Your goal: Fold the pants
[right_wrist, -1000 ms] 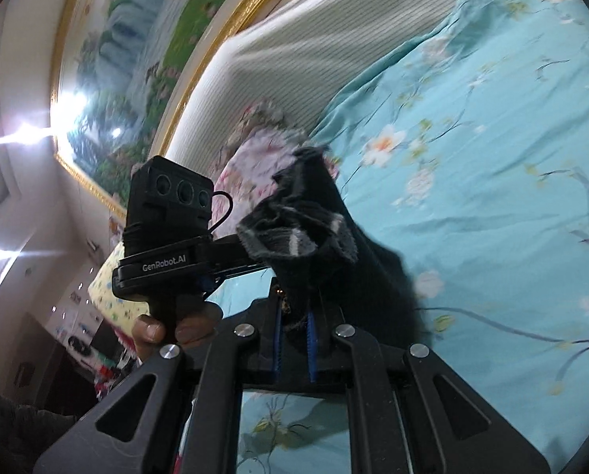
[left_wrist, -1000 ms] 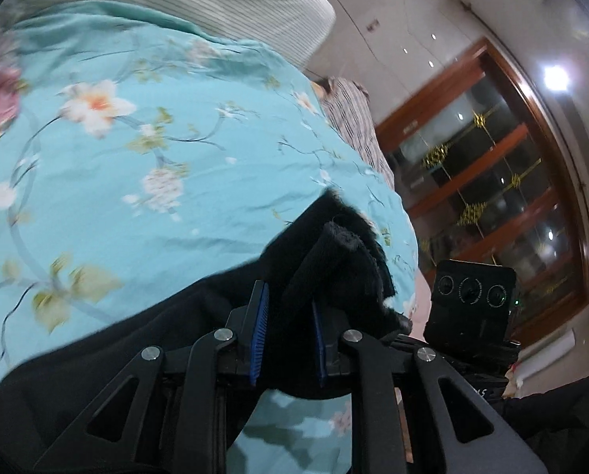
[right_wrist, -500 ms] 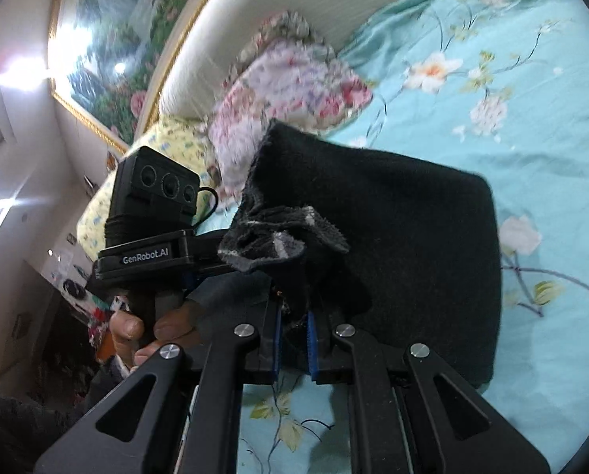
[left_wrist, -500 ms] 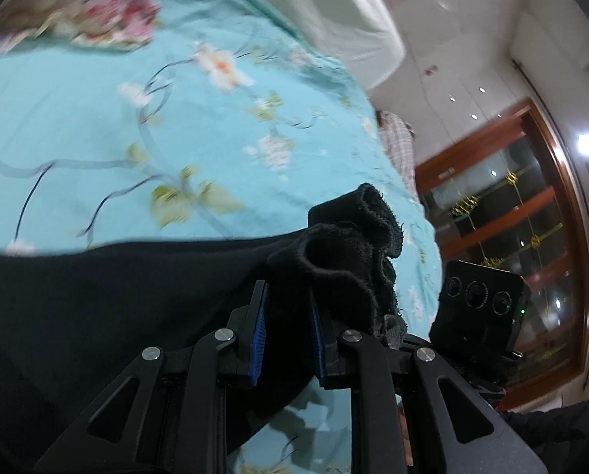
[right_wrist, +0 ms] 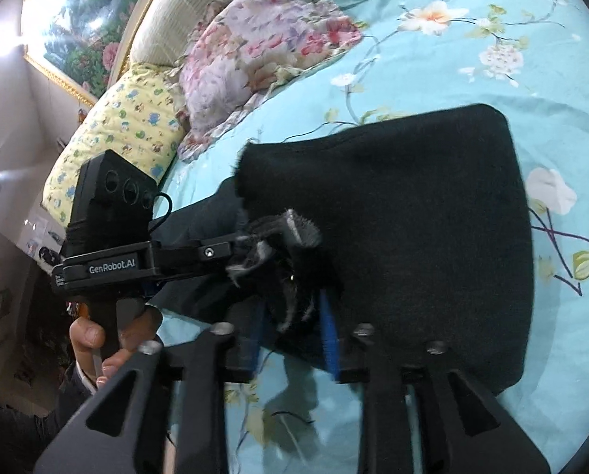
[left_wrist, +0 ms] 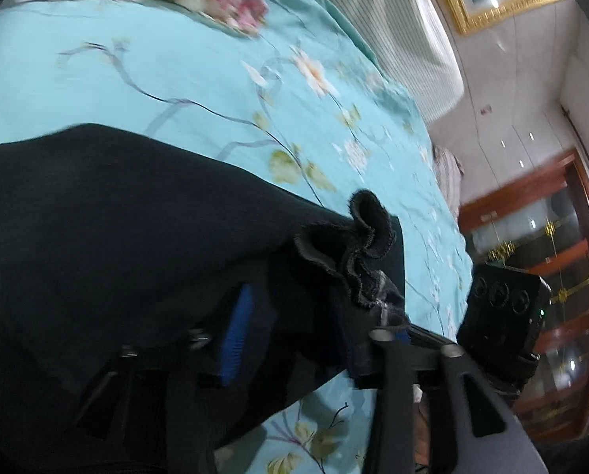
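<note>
Black pants (left_wrist: 136,217) lie folded over on the turquoise flowered bed sheet (left_wrist: 176,71). Their frayed hem ends (left_wrist: 357,245) bunch up between the jaws of my left gripper (left_wrist: 318,331), which are opening; the blue pads stand off the cloth. In the right wrist view the pants (right_wrist: 413,217) form a flat dark slab on the sheet (right_wrist: 492,59). My right gripper (right_wrist: 292,331) is also opening, with a loose tuft of hem (right_wrist: 294,233) between its parted blue pads. Both grippers sit close together at the same edge of the pants.
A flowered pillow (right_wrist: 263,47) and a yellow patterned pillow (right_wrist: 124,126) lie by the striped headboard (left_wrist: 405,31). A person's hand (right_wrist: 89,335) holds the left gripper's handle. A wooden glass-fronted cabinet (left_wrist: 551,256) stands beyond the bed.
Both grippers came down toward the bed carrying the hem ends over the rest of the pants. Their jaws, shut on the cloth before, have now parted and the cloth lies flat.
</note>
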Tool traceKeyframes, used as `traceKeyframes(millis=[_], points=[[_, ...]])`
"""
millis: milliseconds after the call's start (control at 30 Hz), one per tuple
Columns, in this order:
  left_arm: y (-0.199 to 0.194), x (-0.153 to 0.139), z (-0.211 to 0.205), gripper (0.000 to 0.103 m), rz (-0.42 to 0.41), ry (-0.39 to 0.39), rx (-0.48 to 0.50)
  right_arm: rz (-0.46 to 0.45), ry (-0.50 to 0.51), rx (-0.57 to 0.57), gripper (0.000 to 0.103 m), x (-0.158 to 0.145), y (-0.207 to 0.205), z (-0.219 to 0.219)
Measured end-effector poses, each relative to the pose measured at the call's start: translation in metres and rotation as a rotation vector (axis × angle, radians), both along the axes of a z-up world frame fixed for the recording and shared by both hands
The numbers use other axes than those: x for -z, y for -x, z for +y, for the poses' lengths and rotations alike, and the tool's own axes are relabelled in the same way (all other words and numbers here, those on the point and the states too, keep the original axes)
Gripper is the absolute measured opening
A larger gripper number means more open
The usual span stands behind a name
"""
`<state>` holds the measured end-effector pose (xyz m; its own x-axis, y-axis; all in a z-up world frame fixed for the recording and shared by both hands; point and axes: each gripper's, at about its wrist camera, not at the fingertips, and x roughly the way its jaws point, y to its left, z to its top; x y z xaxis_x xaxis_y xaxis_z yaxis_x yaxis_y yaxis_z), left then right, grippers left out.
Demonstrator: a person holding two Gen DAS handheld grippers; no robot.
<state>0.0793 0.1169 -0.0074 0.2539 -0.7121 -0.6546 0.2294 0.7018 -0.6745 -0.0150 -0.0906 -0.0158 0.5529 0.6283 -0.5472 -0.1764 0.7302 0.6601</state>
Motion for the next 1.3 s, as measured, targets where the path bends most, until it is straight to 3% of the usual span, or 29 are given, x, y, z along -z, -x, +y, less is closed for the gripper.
traceKeyframes(millis=[33,233,567,867,1300], points=[[0.004,-0.002,0.007,0.055,-0.004,0.006,-0.023,-0.005,0.005,-0.010,0.052,-0.003,0.002,0.003],[0.032,-0.014,0.039,0.063,-0.021,0.000,-0.137,-0.011,0.025,-0.048,0.055,-0.017,0.005,0.017],[0.084,-0.017,0.111,0.064,-0.025,0.039,-0.402,-0.065,0.023,-0.126,0.055,-0.041,0.003,0.042],[0.122,-0.014,0.162,0.066,0.007,0.030,-0.509,-0.083,0.048,-0.217,0.055,-0.051,-0.007,0.084],[0.156,-0.015,0.241,0.077,0.036,0.012,-0.729,-0.109,0.099,-0.326,0.055,-0.065,-0.034,0.139]])
